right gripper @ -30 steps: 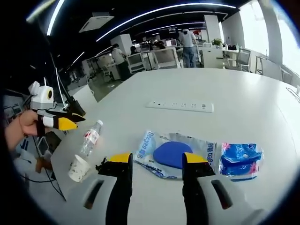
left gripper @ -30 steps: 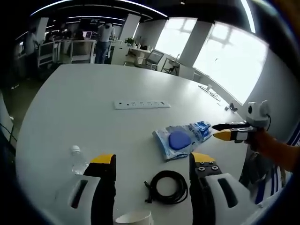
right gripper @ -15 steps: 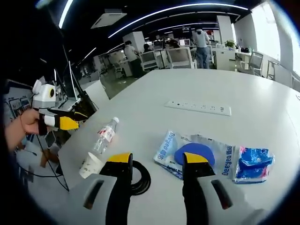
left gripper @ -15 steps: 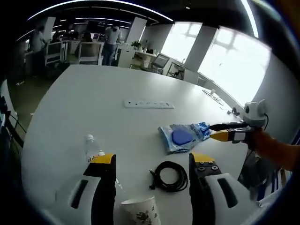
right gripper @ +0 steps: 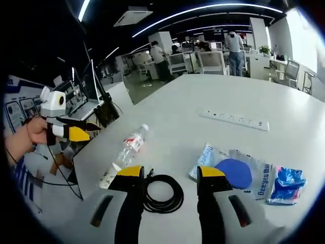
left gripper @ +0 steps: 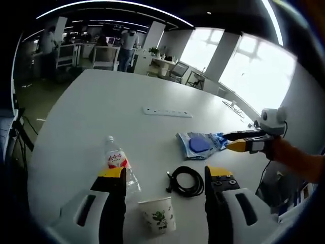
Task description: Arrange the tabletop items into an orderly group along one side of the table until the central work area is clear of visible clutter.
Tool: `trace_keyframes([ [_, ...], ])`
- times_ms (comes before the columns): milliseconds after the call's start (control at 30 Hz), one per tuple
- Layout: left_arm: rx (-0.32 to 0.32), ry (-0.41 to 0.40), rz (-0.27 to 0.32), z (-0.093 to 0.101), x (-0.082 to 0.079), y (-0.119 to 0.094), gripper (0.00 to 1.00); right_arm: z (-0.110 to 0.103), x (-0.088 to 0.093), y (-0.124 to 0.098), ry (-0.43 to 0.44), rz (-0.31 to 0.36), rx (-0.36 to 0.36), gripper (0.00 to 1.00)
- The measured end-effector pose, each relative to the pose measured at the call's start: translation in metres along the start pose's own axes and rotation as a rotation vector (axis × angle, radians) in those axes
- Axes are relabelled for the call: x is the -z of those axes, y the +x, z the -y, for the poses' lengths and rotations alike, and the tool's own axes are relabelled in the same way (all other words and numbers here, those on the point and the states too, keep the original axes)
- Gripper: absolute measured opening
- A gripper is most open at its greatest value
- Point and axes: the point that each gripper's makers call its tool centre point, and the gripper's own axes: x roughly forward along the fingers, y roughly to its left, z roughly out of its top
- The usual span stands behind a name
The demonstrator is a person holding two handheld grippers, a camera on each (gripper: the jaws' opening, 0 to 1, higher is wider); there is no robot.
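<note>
Paper cup [left gripper: 158,216] stands upright; right gripper view shows it half-hidden.

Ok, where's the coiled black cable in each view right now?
Left gripper view: the coiled black cable lies low and centre, just above the paper cup.
Right gripper view: the cable sits at the bottom, between that tool's jaws.
Shared landmark: the white power strip farther up the table.
</note>
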Motion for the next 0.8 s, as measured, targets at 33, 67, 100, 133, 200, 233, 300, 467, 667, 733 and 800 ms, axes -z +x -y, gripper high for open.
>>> trace_keyframes([
  [33,-0.002,0.0,0.0,-0.001,0.001,-0.002,0.63,-0.003,0.0,0.001,-0.002,-0.002,-0.007,0.4],
  [67,-0.005,-0.001,0.001,-0.002,0.002,-0.004,0.63,-0.006,0.0,0.002,-0.005,-0.004,-0.014,0.4],
  [100,-0.005,-0.007,0.004,-0.004,0.003,-0.007,0.63,-0.01,0.0,0.004,-0.013,-0.011,-0.027,0.4],
  [133,-0.003,-0.023,0.009,-0.004,0.004,-0.01,0.63,-0.012,-0.001,0.006,-0.015,-0.012,-0.033,0.41],
  [200,-0.006,-0.031,0.017,-0.006,0.005,-0.016,0.63,-0.017,-0.001,0.01,-0.025,-0.018,-0.046,0.4],
  [233,-0.011,-0.024,0.016,-0.008,0.006,-0.019,0.63,-0.021,-0.001,0.012,-0.025,-0.026,-0.059,0.4],
  [300,-0.019,-0.031,0.019,-0.012,0.009,-0.026,0.63,-0.028,-0.002,0.015,-0.039,-0.029,-0.079,0.4],
  [467,-0.031,-0.04,0.025,-0.021,0.013,-0.037,0.63,-0.045,-0.002,0.025,-0.063,-0.046,-0.124,0.4],
  [667,-0.038,-0.047,0.027,-0.028,0.019,-0.046,0.63,-0.065,-0.001,0.037,-0.091,-0.072,-0.198,0.4],
  [733,-0.037,-0.047,0.025,-0.03,0.022,-0.049,0.63,-0.068,-0.002,0.04,-0.098,-0.079,-0.213,0.4],
  [800,-0.035,-0.051,0.024,-0.032,0.024,-0.052,0.63,-0.073,-0.003,0.045,-0.127,-0.085,-0.233,0.41],
])
